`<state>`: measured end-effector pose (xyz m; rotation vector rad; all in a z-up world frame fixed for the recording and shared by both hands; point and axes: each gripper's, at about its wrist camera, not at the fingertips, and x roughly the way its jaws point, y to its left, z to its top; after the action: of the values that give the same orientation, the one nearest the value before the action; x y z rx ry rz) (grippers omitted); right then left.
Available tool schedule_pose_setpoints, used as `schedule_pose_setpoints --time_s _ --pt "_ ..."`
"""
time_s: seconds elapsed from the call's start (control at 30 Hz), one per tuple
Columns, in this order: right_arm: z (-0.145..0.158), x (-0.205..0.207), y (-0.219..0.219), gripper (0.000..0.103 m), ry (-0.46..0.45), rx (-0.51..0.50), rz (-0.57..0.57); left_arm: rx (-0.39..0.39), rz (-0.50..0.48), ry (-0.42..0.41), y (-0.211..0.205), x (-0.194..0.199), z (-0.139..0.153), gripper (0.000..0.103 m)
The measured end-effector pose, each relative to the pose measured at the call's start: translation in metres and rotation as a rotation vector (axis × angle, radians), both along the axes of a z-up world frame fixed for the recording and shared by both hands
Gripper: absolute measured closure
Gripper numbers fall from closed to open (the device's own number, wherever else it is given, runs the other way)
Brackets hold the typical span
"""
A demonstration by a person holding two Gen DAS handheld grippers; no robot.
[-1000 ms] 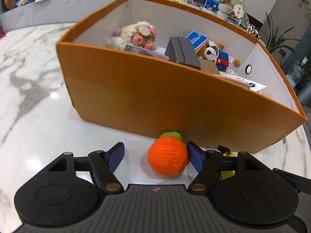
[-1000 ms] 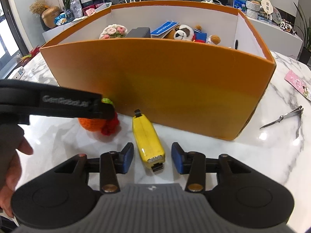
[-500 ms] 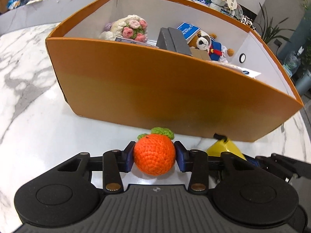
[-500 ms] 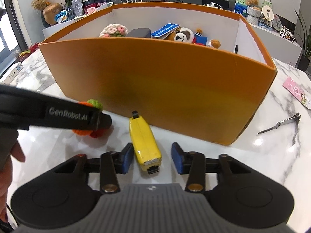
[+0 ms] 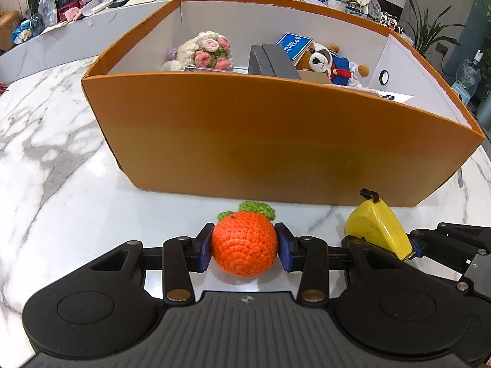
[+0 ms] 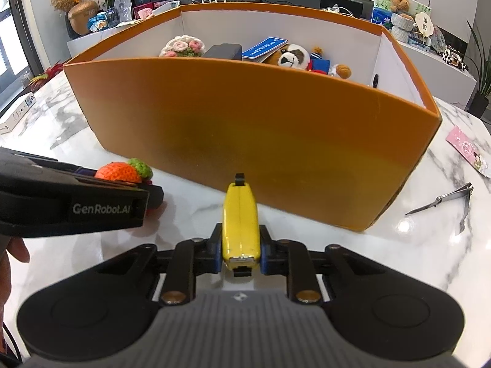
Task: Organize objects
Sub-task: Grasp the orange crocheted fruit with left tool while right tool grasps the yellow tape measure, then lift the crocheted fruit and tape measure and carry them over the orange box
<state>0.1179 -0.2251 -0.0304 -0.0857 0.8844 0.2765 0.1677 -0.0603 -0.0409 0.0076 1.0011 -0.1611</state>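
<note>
Bright, even indoor light, sharp throughout; glare spots on the glossy marble table [image 6: 408, 224], strong fisheye bending at edges.

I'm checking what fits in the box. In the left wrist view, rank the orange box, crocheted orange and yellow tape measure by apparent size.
1. orange box, largest by far.
2. crocheted orange.
3. yellow tape measure, partly hidden, so its place after the orange is unsure.
</note>
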Motion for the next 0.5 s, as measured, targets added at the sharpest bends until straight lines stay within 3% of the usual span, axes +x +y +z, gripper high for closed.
schedule_pose_setpoints --time_s 0.5 --pt "0.0002 -0.0062 0.0015 0.081 0.022 0.003 0.008 0.027 -0.003 0.019 0.0009 -0.0050 0.0001 0.057"
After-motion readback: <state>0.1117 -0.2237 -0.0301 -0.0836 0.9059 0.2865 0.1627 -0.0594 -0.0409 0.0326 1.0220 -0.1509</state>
